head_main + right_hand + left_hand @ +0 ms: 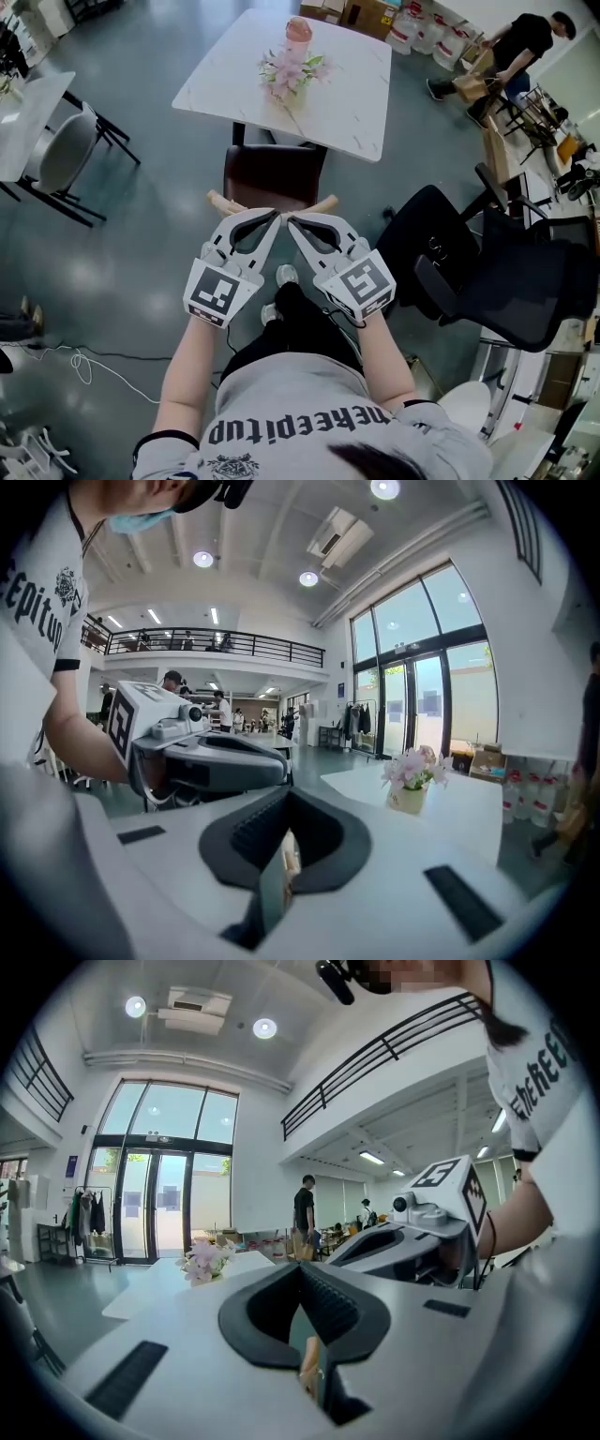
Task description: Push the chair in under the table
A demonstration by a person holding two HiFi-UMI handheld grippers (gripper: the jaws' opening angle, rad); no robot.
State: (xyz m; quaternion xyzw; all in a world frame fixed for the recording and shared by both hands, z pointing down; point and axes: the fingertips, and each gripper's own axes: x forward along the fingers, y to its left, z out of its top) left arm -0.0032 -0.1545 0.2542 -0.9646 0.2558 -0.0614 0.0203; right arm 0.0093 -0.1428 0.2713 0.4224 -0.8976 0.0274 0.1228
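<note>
Your dark brown chair (274,175) sits half under the white table (361,112). Your left gripper (272,218) and right gripper (293,222), both clenched empty, point at its near edge.

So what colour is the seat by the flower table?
The chair seat is dark brown, clearest in the head view.

Chair (274,176) front hid under table (356,94); legs not vis

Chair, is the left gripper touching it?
Apart. The left gripper view shows the left gripper, fingers shut, up high and pointing across the table, nothing against it; the chair sits below.
</note>
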